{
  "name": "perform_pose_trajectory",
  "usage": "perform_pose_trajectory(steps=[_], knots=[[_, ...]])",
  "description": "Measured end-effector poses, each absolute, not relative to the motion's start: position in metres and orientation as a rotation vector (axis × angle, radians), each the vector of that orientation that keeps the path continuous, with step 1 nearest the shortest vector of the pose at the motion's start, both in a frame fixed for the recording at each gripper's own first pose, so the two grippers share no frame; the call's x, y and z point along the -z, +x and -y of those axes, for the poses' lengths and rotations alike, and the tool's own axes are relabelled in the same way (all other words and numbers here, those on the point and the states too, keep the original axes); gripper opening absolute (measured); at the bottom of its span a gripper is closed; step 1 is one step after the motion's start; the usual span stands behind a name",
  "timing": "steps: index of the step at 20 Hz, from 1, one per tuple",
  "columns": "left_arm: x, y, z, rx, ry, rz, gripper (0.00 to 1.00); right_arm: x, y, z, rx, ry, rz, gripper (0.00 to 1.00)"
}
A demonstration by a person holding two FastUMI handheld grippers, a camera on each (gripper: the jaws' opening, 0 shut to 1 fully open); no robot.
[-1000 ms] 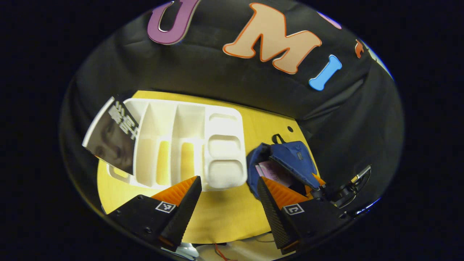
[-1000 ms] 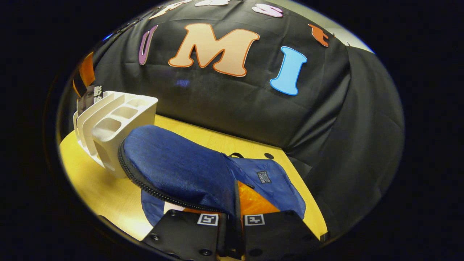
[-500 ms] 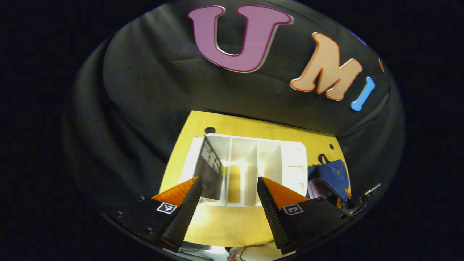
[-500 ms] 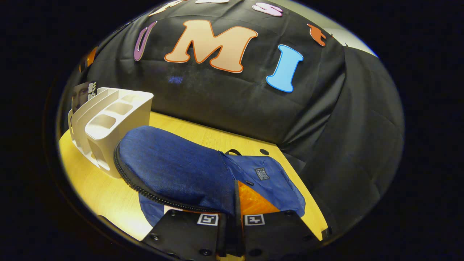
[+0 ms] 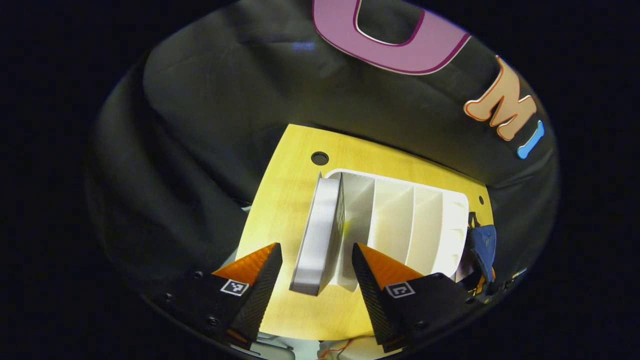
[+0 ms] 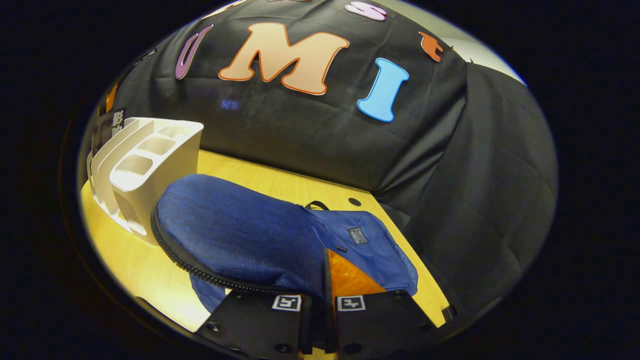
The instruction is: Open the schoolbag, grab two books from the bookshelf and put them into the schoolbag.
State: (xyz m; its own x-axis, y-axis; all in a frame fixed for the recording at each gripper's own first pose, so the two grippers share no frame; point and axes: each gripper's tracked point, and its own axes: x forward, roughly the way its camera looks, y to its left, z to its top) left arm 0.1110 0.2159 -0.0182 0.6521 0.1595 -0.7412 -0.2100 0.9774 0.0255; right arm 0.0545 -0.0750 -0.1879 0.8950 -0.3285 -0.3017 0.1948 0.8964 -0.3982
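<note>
A book (image 5: 317, 235) stands upright in the leftmost slot of the white bookshelf (image 5: 400, 220), page edge toward me. My left gripper (image 5: 316, 262) is open, with the book's near end between its fingers and a gap on each side. The blue schoolbag (image 5: 482, 245) lies just right of the shelf. In the right gripper view, my right gripper (image 6: 327, 280) is shut on the schoolbag's zippered flap (image 6: 240, 235) and holds it lifted, so the bag is open. The bookshelf (image 6: 150, 160) stands at the left there, with the book (image 6: 107, 125) behind it.
Shelf and bag rest on a yellow wooden table (image 5: 285, 200), which has a round hole (image 5: 319, 158) near its far left corner. Black cloth walls close in behind and on both sides. Table edges fall away near the shelf's left side.
My left gripper has swung left from the bag side of the shelf to the book, which now stands between its open fingers. The right gripper still holds the flap up.
</note>
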Motion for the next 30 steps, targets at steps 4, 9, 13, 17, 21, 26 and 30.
perform_pose_trajectory(steps=[4,9,13,17,21,26,30], knots=[[0.035,0.13,-0.212,-0.177,-0.071,-0.895,0.68,0.19,0.047,0.072,0.299,-0.36,-0.379,0.11],[0.053,0.143,-0.204,-0.152,-0.047,-0.966,0.39,0.189,0.047,0.072,0.299,-0.369,-0.385,0.11],[0.067,0.152,-0.202,-0.158,-0.039,-1.008,0.39,0.189,0.047,0.072,0.295,-0.373,-0.386,0.11],[0.082,0.158,-0.199,-0.166,-0.038,-1.06,0.39,0.192,0.048,0.071,0.295,-0.378,-0.39,0.1],[0.092,0.16,-0.201,-0.164,-0.003,-1.089,0.39,0.193,0.049,0.07,0.295,-0.381,-0.393,0.1],[0.104,0.159,-0.192,-0.155,-0.022,-1.142,0.39,0.194,0.051,0.07,0.298,-0.383,-0.393,0.11],[0.108,0.157,-0.191,-0.16,0.008,-1.17,0.39,0.193,0.05,0.071,0.3,-0.376,-0.387,0.11]])
